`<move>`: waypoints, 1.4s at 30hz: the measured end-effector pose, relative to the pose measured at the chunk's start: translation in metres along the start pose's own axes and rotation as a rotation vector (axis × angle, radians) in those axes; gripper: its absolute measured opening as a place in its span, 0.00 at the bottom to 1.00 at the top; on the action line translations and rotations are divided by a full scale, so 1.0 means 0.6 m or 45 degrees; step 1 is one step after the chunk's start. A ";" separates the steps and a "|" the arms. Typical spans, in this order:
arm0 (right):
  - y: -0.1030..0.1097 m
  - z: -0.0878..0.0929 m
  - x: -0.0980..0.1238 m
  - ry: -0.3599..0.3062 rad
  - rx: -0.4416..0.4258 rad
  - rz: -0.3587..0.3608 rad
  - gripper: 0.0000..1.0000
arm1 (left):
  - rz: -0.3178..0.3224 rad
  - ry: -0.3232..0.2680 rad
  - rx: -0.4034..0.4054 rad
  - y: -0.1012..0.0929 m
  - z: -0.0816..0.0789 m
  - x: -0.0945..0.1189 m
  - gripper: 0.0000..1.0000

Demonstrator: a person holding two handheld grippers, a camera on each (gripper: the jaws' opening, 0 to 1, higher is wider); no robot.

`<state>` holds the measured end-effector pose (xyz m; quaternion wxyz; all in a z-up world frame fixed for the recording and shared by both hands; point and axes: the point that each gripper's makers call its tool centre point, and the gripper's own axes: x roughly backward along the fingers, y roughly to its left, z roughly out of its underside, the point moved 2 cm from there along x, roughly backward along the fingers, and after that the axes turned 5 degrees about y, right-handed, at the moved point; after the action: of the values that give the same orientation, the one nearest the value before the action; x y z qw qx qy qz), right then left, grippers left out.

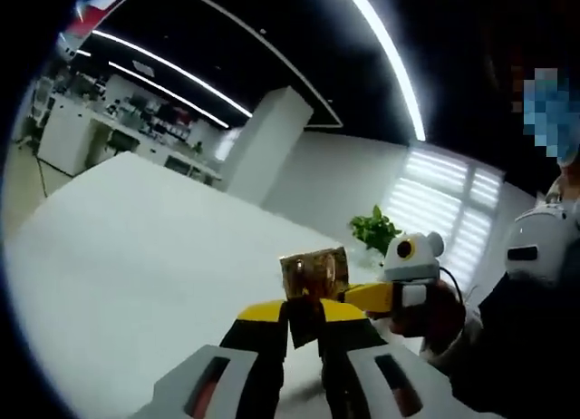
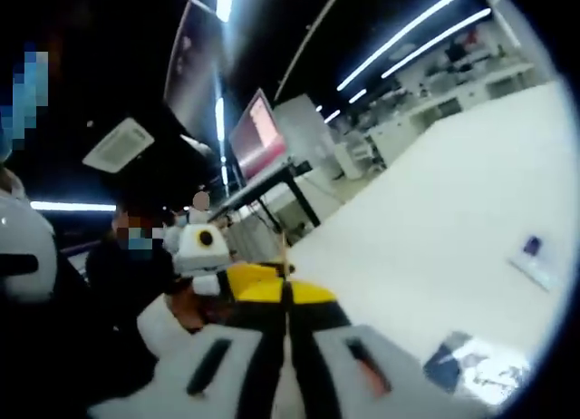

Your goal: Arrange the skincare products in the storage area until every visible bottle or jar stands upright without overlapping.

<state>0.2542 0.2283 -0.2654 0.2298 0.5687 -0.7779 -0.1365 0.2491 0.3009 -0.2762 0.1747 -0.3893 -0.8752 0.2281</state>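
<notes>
Gold jar [image 1: 314,272] in left tool [image 1: 304,321], white table [image 1: 136,247]

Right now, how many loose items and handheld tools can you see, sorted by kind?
Shiny gold item at the tool tips: 1
Small dark-capped item lying on the white table: 1
Flat blue-and-white packet on that table: 1
Handheld tools, left tool and right tool: 2
Total: 5

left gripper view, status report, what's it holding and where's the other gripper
Left gripper shut on gold-brown jar, lifted above white table. Right gripper shut, nothing seen in it, close beside. Two small packets lie flat on table.
</notes>
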 end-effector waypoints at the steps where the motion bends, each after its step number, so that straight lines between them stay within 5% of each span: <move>1: -0.001 0.002 0.002 0.009 0.018 0.021 0.00 | 0.006 -0.005 0.002 -0.003 0.000 -0.001 0.09; 8: -0.006 0.028 0.017 0.116 0.184 0.178 0.00 | 0.046 0.023 0.021 -0.023 0.010 -0.008 0.01; 18: -0.006 0.066 0.043 0.203 0.252 0.267 0.00 | 0.025 0.186 0.004 -0.039 0.051 -0.023 0.00; 42: -0.004 0.143 0.078 0.390 0.246 0.297 0.00 | -0.056 0.465 -0.163 -0.052 0.132 -0.029 0.00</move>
<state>0.2008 0.1791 -0.3306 0.3039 0.5083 -0.8039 0.0541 0.2028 0.2483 -0.3279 0.3105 -0.4153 -0.8499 0.0936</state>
